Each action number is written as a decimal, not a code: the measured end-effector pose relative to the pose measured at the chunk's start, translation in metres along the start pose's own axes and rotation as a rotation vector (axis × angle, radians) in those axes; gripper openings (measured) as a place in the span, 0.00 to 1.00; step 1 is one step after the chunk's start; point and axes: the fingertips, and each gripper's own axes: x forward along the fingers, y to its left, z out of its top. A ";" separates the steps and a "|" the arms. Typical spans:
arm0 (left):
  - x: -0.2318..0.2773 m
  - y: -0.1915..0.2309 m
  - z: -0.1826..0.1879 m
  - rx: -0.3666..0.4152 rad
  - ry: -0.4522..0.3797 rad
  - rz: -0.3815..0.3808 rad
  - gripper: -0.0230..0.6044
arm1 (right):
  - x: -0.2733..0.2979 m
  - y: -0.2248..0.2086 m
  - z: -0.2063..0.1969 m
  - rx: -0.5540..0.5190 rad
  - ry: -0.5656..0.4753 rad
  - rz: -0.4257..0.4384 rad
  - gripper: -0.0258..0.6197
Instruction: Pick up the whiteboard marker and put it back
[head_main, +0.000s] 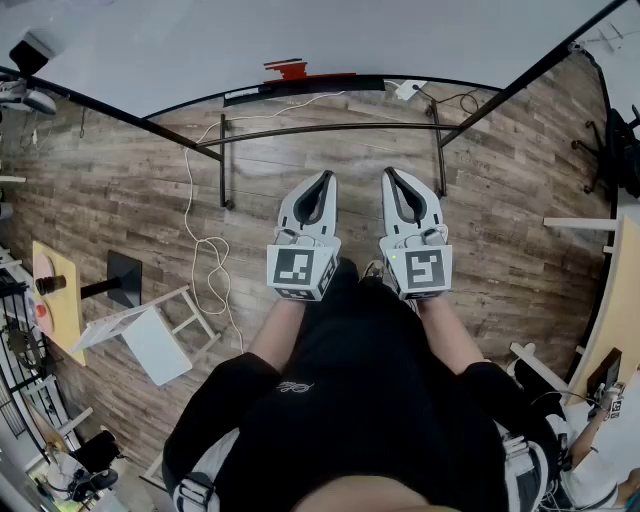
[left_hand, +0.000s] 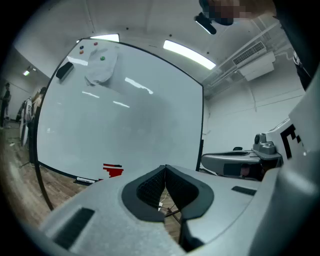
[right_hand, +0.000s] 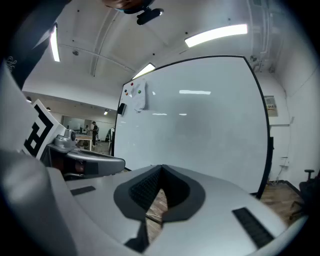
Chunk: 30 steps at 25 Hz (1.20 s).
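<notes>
Nothing legible: small white script (head_main: 296, 386) on the black shirt (head_main: 380, 410) behind the fingers (head_main: 297, 208) and a wall notice (right_hand: 270, 103) beyond them too small to read.

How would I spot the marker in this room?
Find the big white whiteboard in its black frame. Along its bottom edge lies the slim white whiteboard marker. It is pale and stick-like, just left of a blocky red object.
</notes>
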 end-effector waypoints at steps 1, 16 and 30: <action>0.003 0.008 0.001 -0.001 0.002 -0.008 0.05 | 0.009 0.003 0.002 0.001 -0.001 -0.005 0.04; 0.059 0.086 0.004 -0.054 0.026 -0.032 0.05 | 0.110 0.003 0.004 -0.024 0.060 -0.008 0.04; 0.153 0.179 0.025 -0.062 0.054 0.291 0.05 | 0.266 -0.015 0.011 -0.032 0.089 0.388 0.04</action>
